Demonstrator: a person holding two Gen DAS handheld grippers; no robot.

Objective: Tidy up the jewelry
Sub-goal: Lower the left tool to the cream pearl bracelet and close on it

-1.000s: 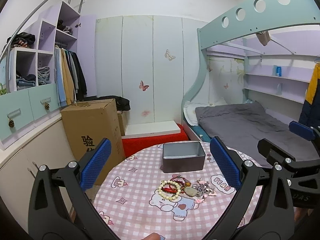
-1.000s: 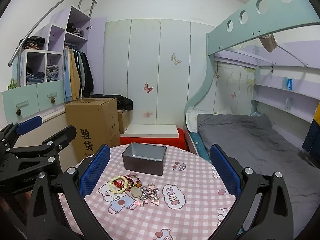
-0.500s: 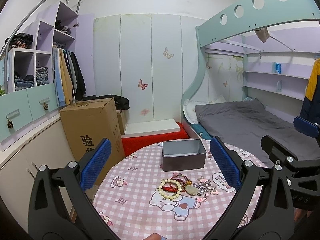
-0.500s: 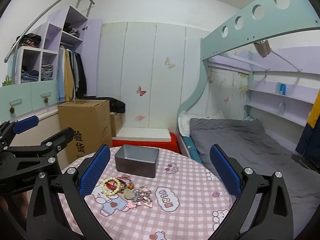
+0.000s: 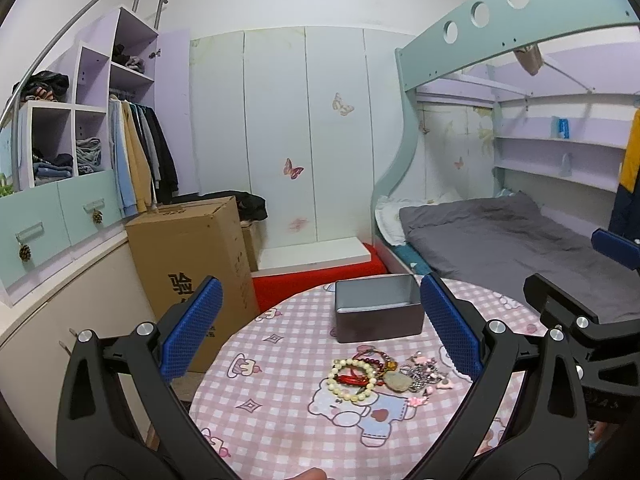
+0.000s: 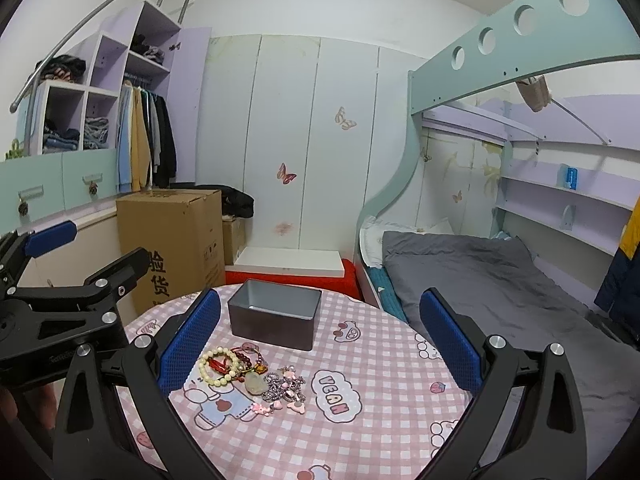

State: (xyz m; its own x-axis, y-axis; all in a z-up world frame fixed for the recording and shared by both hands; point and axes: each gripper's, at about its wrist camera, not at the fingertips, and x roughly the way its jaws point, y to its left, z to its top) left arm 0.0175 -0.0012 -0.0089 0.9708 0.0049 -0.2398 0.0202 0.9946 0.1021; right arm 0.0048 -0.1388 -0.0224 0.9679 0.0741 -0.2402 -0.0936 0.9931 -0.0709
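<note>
Jewelry pile (image 5: 384,372) lies loose on the pink checked round table (image 5: 280,412): a cream bead bracelet (image 6: 218,366), dark red beads, a pale stone pendant, and what look like silver-and-pink charm pieces, too small to sort. Just behind it sits an open grey metal tin (image 6: 276,314), apart from the pile. Left gripper (image 5: 320,328) and right gripper (image 6: 320,332) both hover above the table, jaws spread wide, holding nothing.

One open grey metal rectangular tin (image 5: 378,308) is sitting on one round table covered in pink checked cloth (image 5: 280,412), one cream beaded bracelet (image 5: 352,374) is lying among a jewellery tangle too knotted to count, and two black blue-padded grippers are hovering.
</note>
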